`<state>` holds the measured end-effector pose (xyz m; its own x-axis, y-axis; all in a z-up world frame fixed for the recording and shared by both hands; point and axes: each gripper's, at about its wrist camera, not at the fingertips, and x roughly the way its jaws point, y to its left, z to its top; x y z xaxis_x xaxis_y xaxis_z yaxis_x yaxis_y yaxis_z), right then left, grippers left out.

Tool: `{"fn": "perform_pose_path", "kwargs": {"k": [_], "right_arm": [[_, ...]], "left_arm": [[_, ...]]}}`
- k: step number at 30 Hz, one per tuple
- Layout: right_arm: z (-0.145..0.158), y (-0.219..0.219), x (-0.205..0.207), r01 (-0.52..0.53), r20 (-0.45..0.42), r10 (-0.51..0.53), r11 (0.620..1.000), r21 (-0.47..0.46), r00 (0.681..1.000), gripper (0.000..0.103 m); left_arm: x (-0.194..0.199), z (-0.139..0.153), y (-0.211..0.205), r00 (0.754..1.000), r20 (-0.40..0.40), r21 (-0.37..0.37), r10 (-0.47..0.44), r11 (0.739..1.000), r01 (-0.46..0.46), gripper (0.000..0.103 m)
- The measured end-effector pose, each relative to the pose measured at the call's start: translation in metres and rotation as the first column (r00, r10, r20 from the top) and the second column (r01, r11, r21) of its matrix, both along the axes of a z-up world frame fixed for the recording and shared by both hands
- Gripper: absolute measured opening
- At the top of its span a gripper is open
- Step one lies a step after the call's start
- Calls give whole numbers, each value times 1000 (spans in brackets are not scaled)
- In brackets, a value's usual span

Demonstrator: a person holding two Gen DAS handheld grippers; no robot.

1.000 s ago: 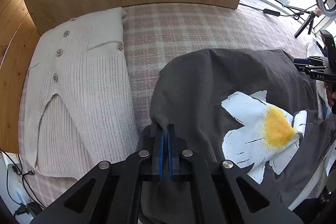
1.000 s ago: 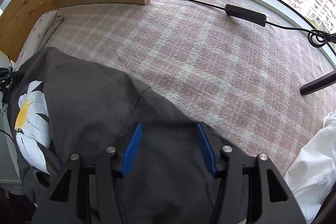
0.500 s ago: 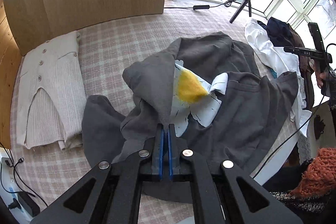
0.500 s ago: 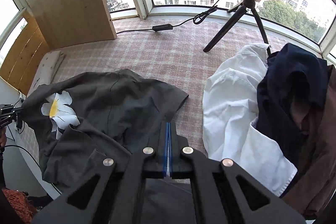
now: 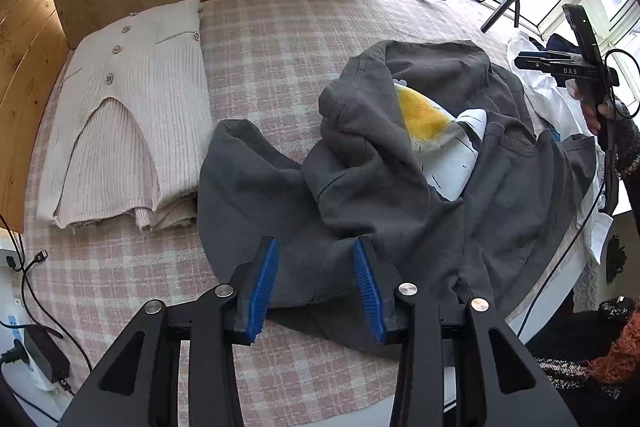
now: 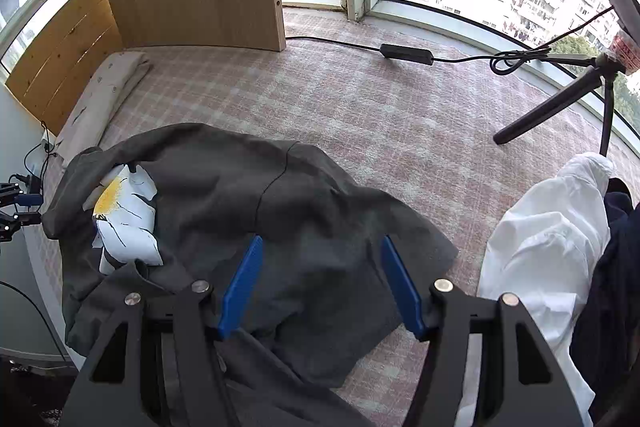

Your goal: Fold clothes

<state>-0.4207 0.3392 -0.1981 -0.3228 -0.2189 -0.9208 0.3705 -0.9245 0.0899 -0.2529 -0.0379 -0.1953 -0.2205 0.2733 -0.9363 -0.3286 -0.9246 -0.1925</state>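
Grey T-shirt (image 5: pixel 380 187), crumpled, seemingly cotton

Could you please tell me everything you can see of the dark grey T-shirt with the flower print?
The dark grey T-shirt is soft cotton-like knit, lying crumpled on the pink checked blanket. A fold partly hides its white, yellow-centred flower print. One sleeve spreads towards the folded cream cardigan. No gripper pads press on it.

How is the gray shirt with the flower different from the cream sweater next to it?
The gray shirt lies crumpled and bunched, while the cream sweater is folded flat and neat. The gray shirt is dark with a printed daisy; the cream sweater is pale, ribbed, with sparkly buttons. Both rest on the checked blanket.
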Motion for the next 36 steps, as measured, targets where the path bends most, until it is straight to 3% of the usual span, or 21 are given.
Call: {"fn": "perform_pose_path", "kwargs": {"k": [2, 11, 12, 13, 15, 19, 20, 21, 22, 27, 32, 34, 36], "right_arm": [[-16, -22, -23, -58, 32, 56, 998, 37, 998, 60], [-48, -71, -62, -266, 73, 259, 957, 113, 963, 61], [-52, -74, -64, -281, 75, 273, 951, 126, 959, 61], [-55, -76, -66, -294, 76, 286, 945, 141, 955, 61], [-64, -79, -69, -311, 94, 300, 939, 148, 949, 61], [-71, -77, -66, -321, 100, 310, 939, 123, 945, 61], [-70, -76, -64, -321, 104, 310, 940, 117, 945, 46], [-68, -74, -61, -320, 115, 308, 942, 104, 944, 26], [-62, -70, -58, -309, 119, 298, 947, 87, 947, 6], [-10, -41, -21, -240, 50, 239, 970, 27, 970, 5], [62, 15, 55, -90, -74, 88, 996, -22, 993, 5], [70, 43, 95, -20, -72, 17, 999, -32, 997, 5], [52, 69, 131, 67, -13, -67, 998, -22, 998, 5]], "left_arm": [[-12, -10, 3, 1000, 19, 16, 2, 1000, -2, 39], [-33, -41, 46, 991, 51, -98, -127, 987, 131, 36], [-33, -43, 49, 989, 56, -106, -138, 984, 143, 35], [-34, -45, 49, 989, 65, -97, -130, 986, 136, 22], [-37, -49, 48, 990, 82, -79, -115, 989, 121, 11], [-36, -43, 43, 993, 73, -62, -96, 993, 100, 6], [-36, -36, 39, 994, 58, -55, -88, 994, 92, 6], [-35, -29, 35, 996, 42, -53, -78, 995, 80, 6], [-34, -22, 31, 997, 25, -56, -67, 996, 68, 6], [-25, 17, 13, 997, -60, -81, -57, 995, 52, 6], [4, 41, 18, 985, -120, -86, -124, 990, 114, 6], [20, 35, 21, 982, -103, -80, -158, 985, 150, 6], [34, 21, 26, 979, -66, -77, -192, 979, 186, 7]]}}
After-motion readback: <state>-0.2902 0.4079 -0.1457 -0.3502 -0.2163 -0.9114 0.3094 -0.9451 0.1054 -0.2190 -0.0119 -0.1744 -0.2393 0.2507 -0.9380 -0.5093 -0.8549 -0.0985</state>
